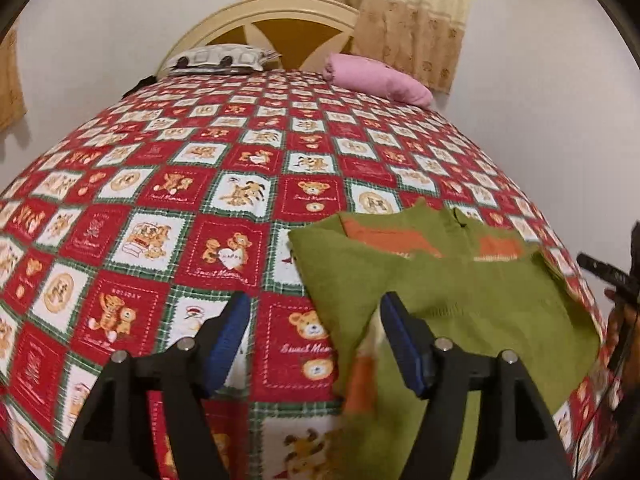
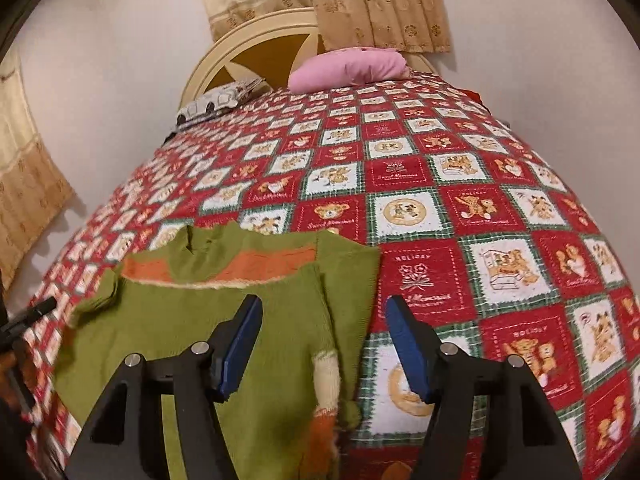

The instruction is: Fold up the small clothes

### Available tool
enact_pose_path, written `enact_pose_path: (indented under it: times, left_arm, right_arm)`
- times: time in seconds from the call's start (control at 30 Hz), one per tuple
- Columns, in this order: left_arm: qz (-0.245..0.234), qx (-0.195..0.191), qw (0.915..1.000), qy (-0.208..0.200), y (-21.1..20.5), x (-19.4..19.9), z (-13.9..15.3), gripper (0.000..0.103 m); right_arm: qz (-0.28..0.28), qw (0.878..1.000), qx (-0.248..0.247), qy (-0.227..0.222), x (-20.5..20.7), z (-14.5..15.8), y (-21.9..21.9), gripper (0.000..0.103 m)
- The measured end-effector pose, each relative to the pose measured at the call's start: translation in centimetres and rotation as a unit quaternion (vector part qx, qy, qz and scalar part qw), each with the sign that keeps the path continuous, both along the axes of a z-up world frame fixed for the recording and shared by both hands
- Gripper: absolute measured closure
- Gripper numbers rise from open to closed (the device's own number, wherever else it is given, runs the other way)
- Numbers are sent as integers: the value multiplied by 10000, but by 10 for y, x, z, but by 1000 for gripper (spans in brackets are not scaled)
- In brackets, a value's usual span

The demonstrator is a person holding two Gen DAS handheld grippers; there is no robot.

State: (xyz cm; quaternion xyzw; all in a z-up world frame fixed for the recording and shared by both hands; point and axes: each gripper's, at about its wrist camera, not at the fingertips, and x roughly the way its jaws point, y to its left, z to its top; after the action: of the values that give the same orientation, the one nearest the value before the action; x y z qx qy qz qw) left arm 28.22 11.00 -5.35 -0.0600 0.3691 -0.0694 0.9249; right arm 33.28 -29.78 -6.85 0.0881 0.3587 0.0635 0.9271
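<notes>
**Supervisor:** Report the garment's position.

**Operator:** I see one small green sweater [image 1: 448,292] lying on the bedspread [image 1: 168,184], near the foot of the bed. It has an orange band [image 2: 264,264] with a cream edge across the chest. The collar points toward the headboard [image 1: 276,20]. In the right wrist view, one sleeve [image 2: 332,320] lies folded down along the body; its cuff [image 2: 326,384] shows cream and orange stripes and is blurred at the lower edge.

**Supervisor:** State of the left gripper?

**Operator:** My left gripper [image 1: 314,338] stands with its fingers wide apart and nothing between them. It is over the sweater's left edge: one blue pad [image 1: 228,344] is above bare bedspread, the other [image 1: 404,344] above green knit. I cannot tell whether either pad touches the fabric.

**Supervisor:** And the right gripper?

**Operator:** My right gripper [image 2: 324,342] also has its fingers spread wide and holds nothing. The folded sleeve lies in the gap. One pad [image 2: 240,344] is above the sweater's body, the other [image 2: 408,348] above the bedspread just beside the garment.

**Supervisor:** Surroundings?

**Operator:** The bedspread is a red, white and green check with teddy bear prints. At the head of the bed lie a pink pillow [image 1: 376,80] and a grey-and-white patterned pillow [image 1: 220,58], well apart from the sweater. A tan curtain [image 2: 360,0] hangs on the wall behind the headboard.
</notes>
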Motion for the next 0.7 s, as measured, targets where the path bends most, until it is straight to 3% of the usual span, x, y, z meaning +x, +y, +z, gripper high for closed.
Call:
enact_pose_path:
  times: [0.13, 0.33, 0.47, 0.53, 0.57, 0.6, 0.63, 0.7]
  left_arm:
    - [-385, 345, 9987, -41, -17, 2, -1, 26]
    - [-882, 925, 9918, -86, -54, 16, -8, 26]
    - [-1090, 1053, 9884, 44, -73, 31, -17, 26]
    - [-1139, 1152, 9867, 102, -78, 36, -21, 35]
    - [-1202, 1063, 9868, 225, -78, 40, -24, 52]
    - [-1273, 917, 9870, 361, -76, 44, -26, 79]
    - [-1316, 793, 9870, 476, -74, 47, -28, 89]
    - [-1332, 701, 9873, 500, -71, 48, -29, 96]
  right_arm:
    - [72, 9998, -107, 142, 2, -7, -2, 38]
    - [286, 9987, -247, 347, 8, -15, 5, 38]
    - [518, 9965, -429, 501, 17, -19, 14, 38]
    - [601, 9951, -540, 567, 23, -22, 18, 38]
    - [623, 9946, -575, 594, 26, -24, 20, 38]
    - [671, 9939, -591, 641, 31, -27, 22, 38]
    - [711, 9933, -623, 669, 34, -29, 24, 41]
    - [819, 9906, -797, 754, 38, -33, 32, 99]
